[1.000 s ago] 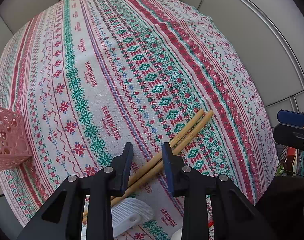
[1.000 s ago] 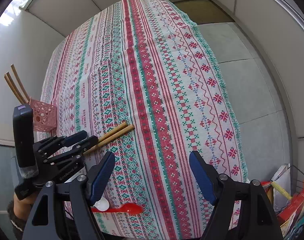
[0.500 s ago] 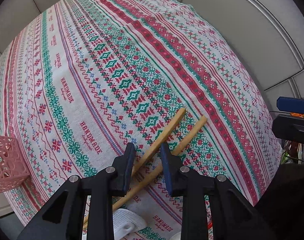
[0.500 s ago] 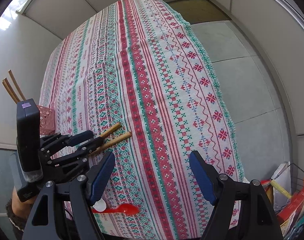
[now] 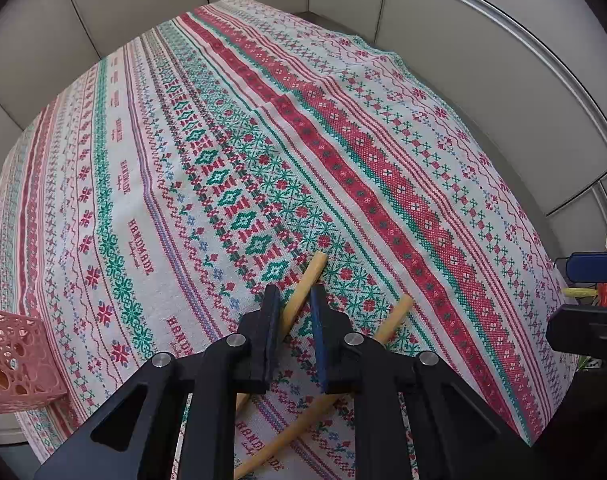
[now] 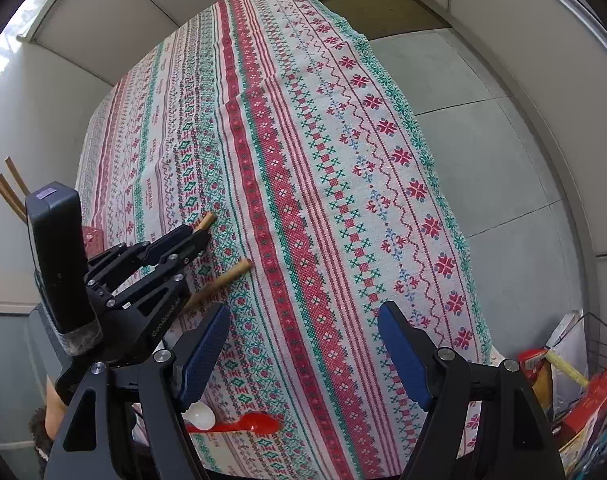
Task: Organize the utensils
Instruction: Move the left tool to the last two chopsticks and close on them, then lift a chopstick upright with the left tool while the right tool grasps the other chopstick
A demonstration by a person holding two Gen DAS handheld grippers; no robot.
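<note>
Two wooden chopsticks lie on the patterned tablecloth. My left gripper point(image 5: 295, 300) has its jaws closed around the upper chopstick point(image 5: 309, 276), whose tip pokes out past the fingers; it also shows in the right wrist view point(image 6: 206, 221). The second chopstick point(image 5: 395, 318) lies apart to the right on the cloth, also in the right wrist view point(image 6: 233, 274). My right gripper point(image 6: 303, 344) is open and empty above the cloth's near part. A pink perforated holder point(image 5: 15, 356) stands at the left edge, with chopsticks point(image 6: 11, 192) in it.
A red spoon point(image 6: 247, 426) and a white spoon point(image 6: 201, 416) lie at the near table edge. The tablecloth point(image 6: 303, 160) stretches far ahead. A wire basket with packages point(image 6: 583, 400) stands on the floor to the right.
My left gripper has closed on the upper chopstick and lifted its end, so the two chopsticks have spread apart. The right gripper has barely moved.
</note>
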